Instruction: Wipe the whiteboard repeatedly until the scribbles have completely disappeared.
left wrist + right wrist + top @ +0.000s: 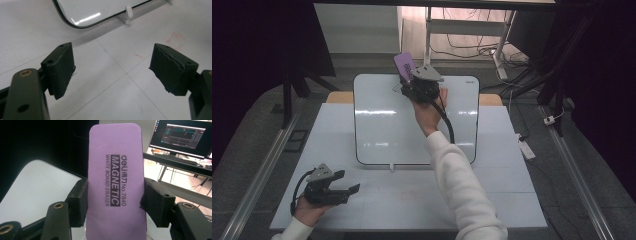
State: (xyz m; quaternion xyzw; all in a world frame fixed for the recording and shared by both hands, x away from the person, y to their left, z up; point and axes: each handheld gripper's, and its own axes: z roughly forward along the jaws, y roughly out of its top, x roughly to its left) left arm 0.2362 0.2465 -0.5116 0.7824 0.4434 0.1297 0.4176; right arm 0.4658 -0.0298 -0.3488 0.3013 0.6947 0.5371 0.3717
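Dim room, dark edges, overhead glare streaks on whiteboard, slightly soft focus

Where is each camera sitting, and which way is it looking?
High view: above the person's side, looking forward and down on the table; both forearms show.
Left gripper view: rides the left gripper, looking at the tabletop and whiteboard; open jaws.
Right gripper view: rides the right gripper, facing the purple eraser and monitor.
Shared: the whiteboard.

A whiteboard lies in the middle of the frame on a white table, with faint marks near its upper edge. A monitor glows at the upper right of the right gripper view. A power strip lies on the floor at right, cables at top.
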